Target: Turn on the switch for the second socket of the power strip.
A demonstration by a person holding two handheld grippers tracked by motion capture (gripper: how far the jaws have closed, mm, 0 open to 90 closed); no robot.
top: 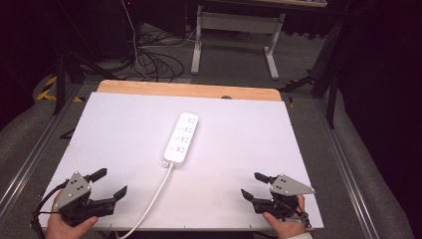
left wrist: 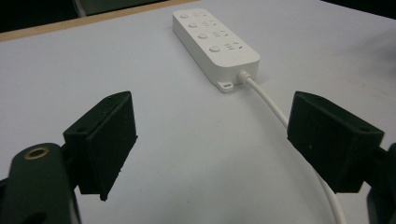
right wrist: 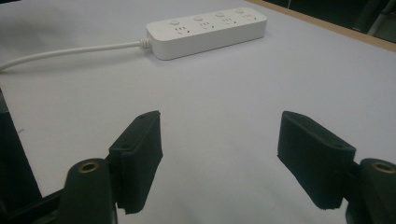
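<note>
Power strip (top: 181, 138) lies mid-table, long axis running away from the person.
Left gripper (top: 110, 184) and right gripper (top: 251, 185) sit near corners, jaws apart, empty; its cord (top: 152, 201) trails nearer the left.

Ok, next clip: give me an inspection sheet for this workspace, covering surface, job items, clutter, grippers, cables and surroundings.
Surface: white board on a wooden table top, whose strip shows along the far edge.
Job's things: white power strip lying flat near the middle, with no plugs in the sockets that show.
Clutter: nothing seen.
Grippers: left gripper and right gripper are both open, held at the near corners, apart from the strip.
Cables: the strip's white cord runs from its near end off the near edge; dark cables lie tangled on the floor beyond the table.
Surroundings: dark room, grey floor, white desk legs at the back.
</note>
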